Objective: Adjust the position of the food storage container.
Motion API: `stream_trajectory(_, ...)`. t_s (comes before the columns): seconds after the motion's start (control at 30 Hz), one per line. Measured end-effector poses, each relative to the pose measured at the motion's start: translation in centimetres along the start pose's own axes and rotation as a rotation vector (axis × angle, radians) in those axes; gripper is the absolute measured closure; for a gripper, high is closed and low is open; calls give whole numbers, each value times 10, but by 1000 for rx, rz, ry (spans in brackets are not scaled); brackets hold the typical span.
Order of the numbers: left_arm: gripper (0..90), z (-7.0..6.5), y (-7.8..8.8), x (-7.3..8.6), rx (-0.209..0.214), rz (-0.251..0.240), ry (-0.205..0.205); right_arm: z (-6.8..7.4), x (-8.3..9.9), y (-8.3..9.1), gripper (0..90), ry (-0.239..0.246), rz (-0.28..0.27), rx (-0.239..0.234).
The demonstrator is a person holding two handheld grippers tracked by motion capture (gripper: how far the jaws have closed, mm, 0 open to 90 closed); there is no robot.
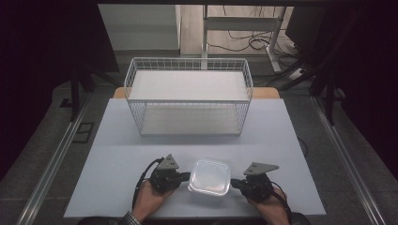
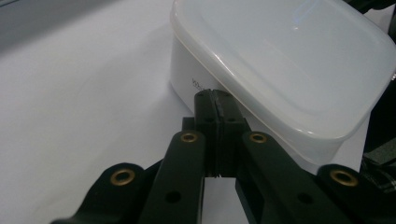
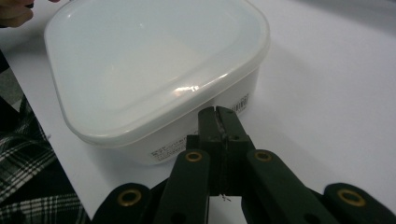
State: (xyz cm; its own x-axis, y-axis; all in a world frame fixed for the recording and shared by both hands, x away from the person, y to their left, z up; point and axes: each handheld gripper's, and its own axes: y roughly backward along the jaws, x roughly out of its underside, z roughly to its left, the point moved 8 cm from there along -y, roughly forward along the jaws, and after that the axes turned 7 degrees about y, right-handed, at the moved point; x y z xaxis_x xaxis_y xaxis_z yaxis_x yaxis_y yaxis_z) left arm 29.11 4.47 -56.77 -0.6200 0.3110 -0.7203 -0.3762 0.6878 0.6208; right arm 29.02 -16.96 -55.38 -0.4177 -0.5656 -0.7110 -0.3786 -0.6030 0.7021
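Note:
A white, translucent plastic container point(image 1: 210, 176) with its lid on sits near the front edge of the table. My left gripper point(image 1: 187, 176) is at its left side, jaws shut with nothing between them. In the left gripper view the closed tips point(image 2: 215, 95) point at the container point(image 2: 289, 60) wall just under the lid rim. My right gripper point(image 1: 234, 183) is at the container's right side, also shut and empty. In the right gripper view the closed tips point(image 3: 217, 112) sit against the container point(image 3: 149, 70) below the lid. I cannot tell whether either gripper touches it.
A white wire basket point(image 1: 187, 93) with a flat shelf inside stands at the back of the pale table sheet point(image 1: 117, 140). The table's front edge runs just below my hands. A plaid sleeve point(image 3: 23, 163) is at the left of the right gripper view.

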Motion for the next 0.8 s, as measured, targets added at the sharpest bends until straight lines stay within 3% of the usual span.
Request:
stream_trajectory(0.23, 899, 16, 21, 11, -70, 4, 52, 6, -19, -22, 894, 39, -1, -32)
stream_trajectory(0.53, 899, 24, 37, 20, -125, 9, 54, 5, -42, -44, 894, 90, 27, -38)
stream_trajectory(0.7, 891, 27, 36, 21, -114, 3, 61, 4, -44, -46, 894, 84, 9, -43)
stream_trajectory(0.8, 816, 30, 41, 20, -137, -14, 53, 4, -44, -41, 882, 107, -7, -28)
